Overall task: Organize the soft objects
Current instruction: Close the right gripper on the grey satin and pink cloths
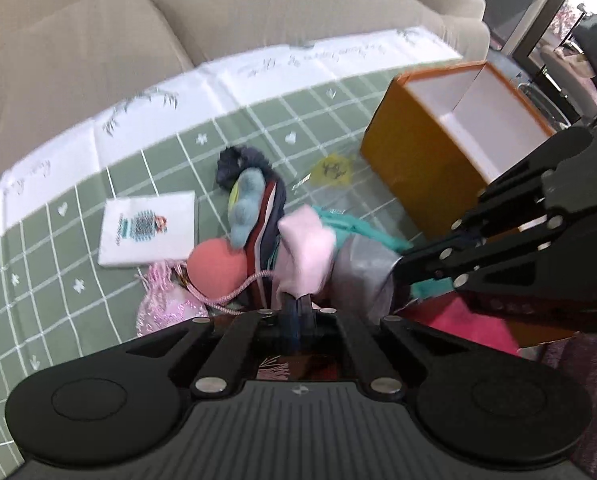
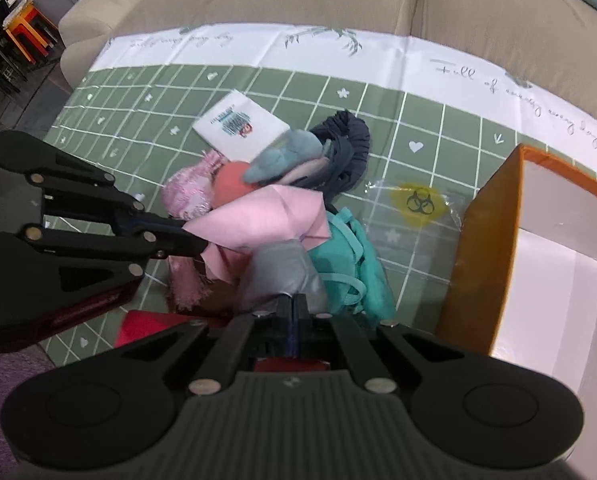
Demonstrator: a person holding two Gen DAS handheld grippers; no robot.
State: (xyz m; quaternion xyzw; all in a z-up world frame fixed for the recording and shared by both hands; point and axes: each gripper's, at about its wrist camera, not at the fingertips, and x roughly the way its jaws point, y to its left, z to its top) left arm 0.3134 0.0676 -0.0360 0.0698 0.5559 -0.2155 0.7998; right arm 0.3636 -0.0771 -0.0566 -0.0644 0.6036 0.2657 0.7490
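A heap of soft things lies on the green checked cloth [image 1: 78,240]. My left gripper [image 1: 296,300] is shut on a pale pink cloth [image 1: 306,248] and has a fold of it raised; in the right wrist view this gripper [image 2: 200,242] pinches the pink cloth [image 2: 266,216] from the left. My right gripper [image 2: 292,300] is shut on a grey cloth [image 2: 278,272] right beside it, and comes in from the right as the right gripper [image 1: 400,264] on the grey cloth [image 1: 362,268]. A teal cloth [image 2: 350,256], a blue plush [image 2: 286,156], a coral ball [image 1: 214,268] and navy fabric [image 2: 350,140] lie around them.
An open orange box [image 1: 418,168] with a white inside stands to the right of the heap. A white tissue pack [image 1: 148,228], a shiny pink pouch [image 1: 166,304] and a clear bag with a yellow biohazard mark [image 2: 418,202] lie nearby. A beige sofa [image 1: 78,60] runs behind.
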